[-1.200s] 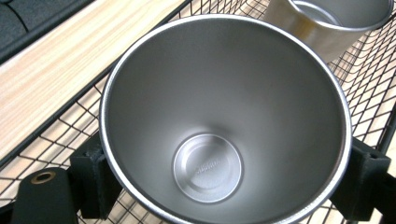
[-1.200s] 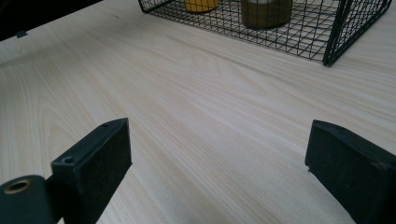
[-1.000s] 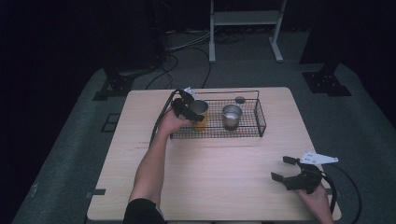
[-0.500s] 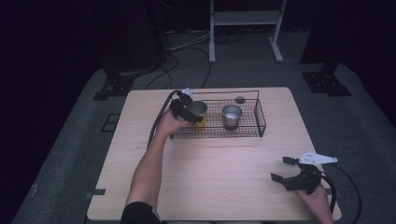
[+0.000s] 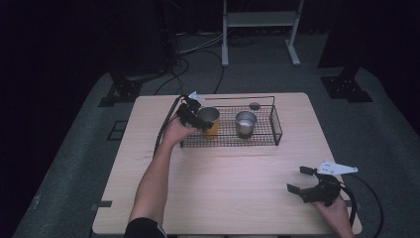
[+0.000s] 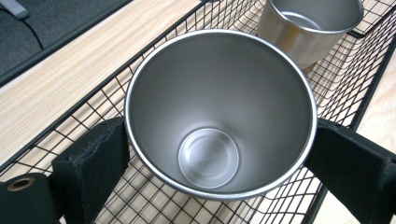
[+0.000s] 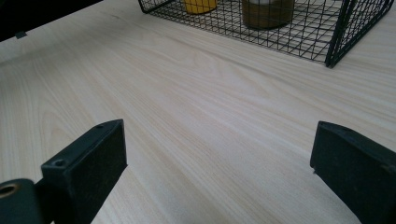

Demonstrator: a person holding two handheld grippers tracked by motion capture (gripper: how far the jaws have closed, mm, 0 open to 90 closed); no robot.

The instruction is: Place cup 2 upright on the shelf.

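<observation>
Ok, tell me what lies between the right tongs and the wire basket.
Bare wooden table. In the right gripper view nothing lies between the open right tongs and the wire basket; the high view agrees.

Two steel cups [image 5: 208,115] [image 5: 245,120], one wire basket [image 5: 275,130], one small dark disc [image 5: 254,106], two grippers [image 5: 192,117] [image 5: 300,181].

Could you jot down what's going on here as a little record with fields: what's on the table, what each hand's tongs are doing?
Surface: wooden table
Container: black wire basket at the table's far side
In basket: steel cup standing upright, apart from the held cup
Left tongs: jaws pressed on both sides of an empty steel cup over the basket's left end
Below held cup: something orange, too hidden to identify
Right tongs: open, nothing between the jaws, which have just been opening, at the table's near right
</observation>
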